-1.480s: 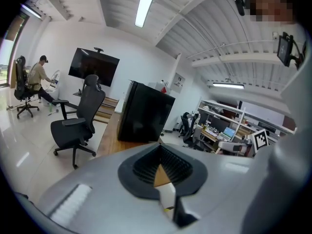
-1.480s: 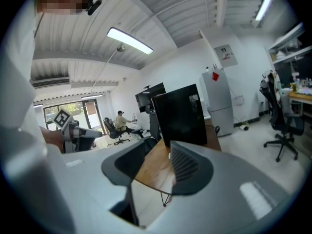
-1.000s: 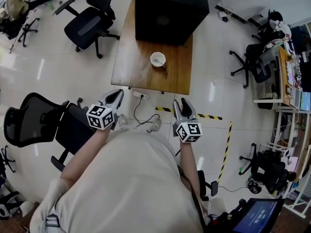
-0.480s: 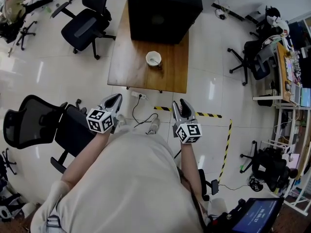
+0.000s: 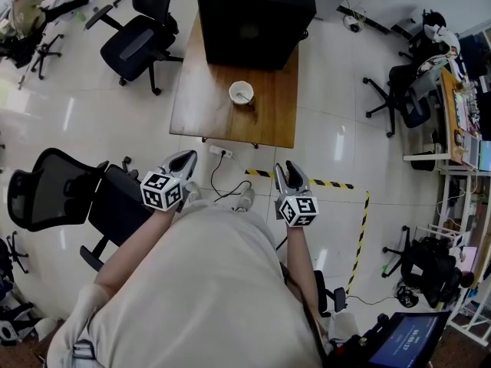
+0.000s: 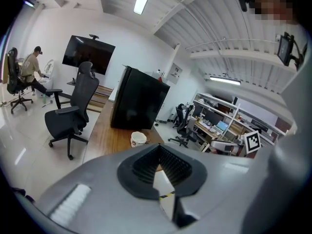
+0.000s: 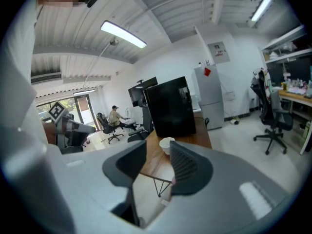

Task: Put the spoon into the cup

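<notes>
The cup [image 5: 241,93] stands on the table [image 5: 201,102], with what looks like the spoon [image 5: 244,96] in it. Well short of the table, the left gripper's [image 5: 184,158] jaws meet at the tips, empty. The right gripper's [image 5: 291,167] jaws have just been closing and stand slightly apart, empty.

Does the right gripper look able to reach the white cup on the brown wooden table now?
Probably not yet: the right gripper, its empty jaws just closing a little, hangs over the floor short of the wooden table, and the white cup sits further in. Nothing blocks the way.
</notes>
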